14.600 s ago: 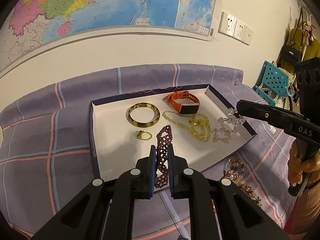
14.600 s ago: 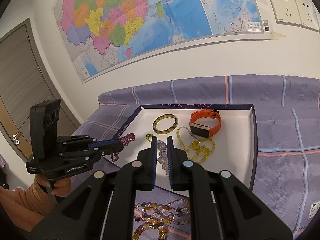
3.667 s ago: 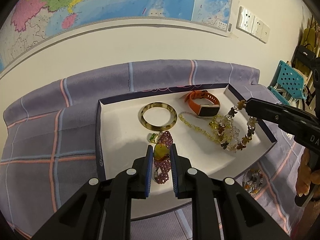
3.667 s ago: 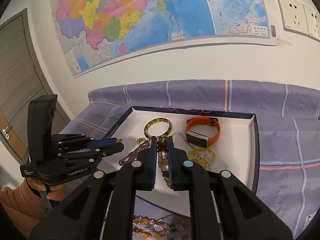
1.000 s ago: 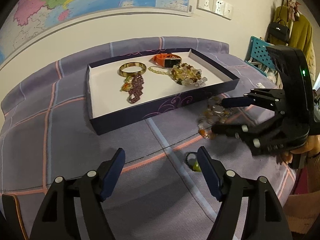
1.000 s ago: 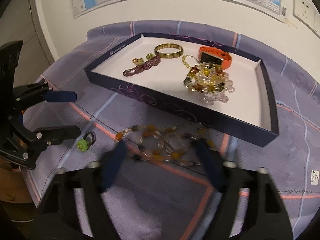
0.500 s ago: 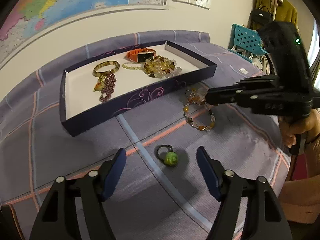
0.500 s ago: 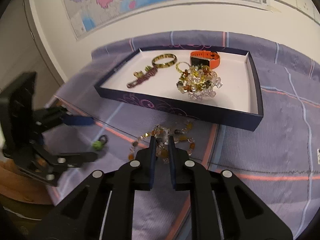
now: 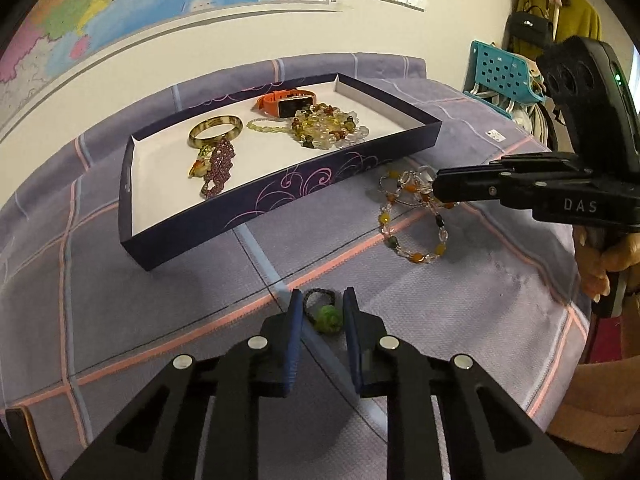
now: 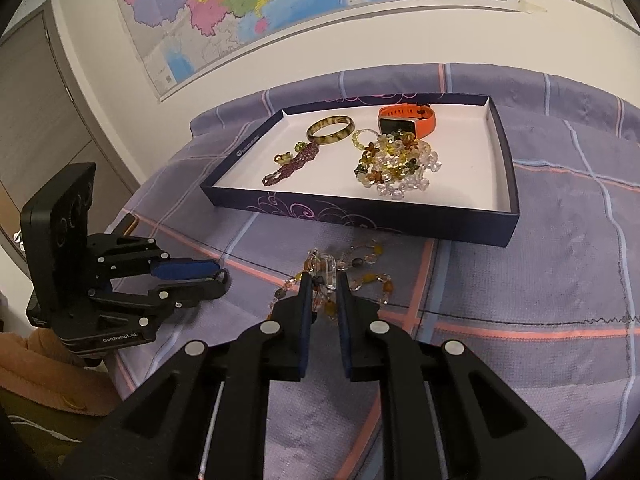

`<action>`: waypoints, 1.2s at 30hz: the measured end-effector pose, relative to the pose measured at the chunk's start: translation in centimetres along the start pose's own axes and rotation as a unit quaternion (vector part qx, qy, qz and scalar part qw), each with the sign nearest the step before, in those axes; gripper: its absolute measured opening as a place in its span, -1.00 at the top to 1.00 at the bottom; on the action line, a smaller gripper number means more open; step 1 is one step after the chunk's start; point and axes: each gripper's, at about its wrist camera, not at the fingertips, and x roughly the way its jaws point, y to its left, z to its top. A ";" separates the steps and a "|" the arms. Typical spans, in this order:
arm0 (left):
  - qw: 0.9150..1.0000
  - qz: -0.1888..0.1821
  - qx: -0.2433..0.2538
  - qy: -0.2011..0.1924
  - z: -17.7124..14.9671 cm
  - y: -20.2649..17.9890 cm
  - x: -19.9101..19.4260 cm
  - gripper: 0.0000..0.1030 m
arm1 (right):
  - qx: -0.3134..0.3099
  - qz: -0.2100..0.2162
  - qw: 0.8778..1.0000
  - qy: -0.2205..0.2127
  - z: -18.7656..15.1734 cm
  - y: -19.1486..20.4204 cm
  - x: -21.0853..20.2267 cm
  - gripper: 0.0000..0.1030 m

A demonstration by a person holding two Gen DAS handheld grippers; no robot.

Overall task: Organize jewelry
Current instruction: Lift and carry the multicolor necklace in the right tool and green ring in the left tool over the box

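the left gripper (image 9: 322, 307) is seen with its jaws closing around a small ring with a green bead (image 9: 325, 315) that lies on the purple checked cloth (image 9: 120, 280), near the front edge of the table; the ring sits between the blue pads, and whether the pads already press on it cannot be told. the right gripper (image 10: 321, 289) is clamped on a beaded bracelet of amber and clear stones (image 10: 352, 276), which is spread on the cloth just in front of the near wall of the dark tray (image 10: 360, 216); in the left wrist view the same bracelet (image 9: 412, 216) is seen at the tip of the right gripper (image 9: 438, 190), with most of its loop resting on the cloth. inside the white-lined tray, toward its far wall, an olive bangle (image 10: 330, 127) and an orange watch (image 10: 408, 122) are laid, a purple beaded bracelet (image 10: 294, 165) is stretched toward the left wall, and a heap of flower-shaped bead strands (image 10: 394, 166) is piled near the middle. a hand (image 9: 604, 264) is seen on the right gripper's handle at the right edge of the table
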 end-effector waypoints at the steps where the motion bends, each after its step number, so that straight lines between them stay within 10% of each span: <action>1: 1.000 0.000 -0.002 -0.001 -0.1 0.0 -0.1 0.66 | 0.001 0.002 1.000 -0.001 0.0 0.0 0.0 0.76; 36: 0.996 0.011 -0.039 -0.081 4.0 2.0 -4.6 0.72 | -0.042 0.032 0.989 -0.140 7.2 3.1 -8.2 0.88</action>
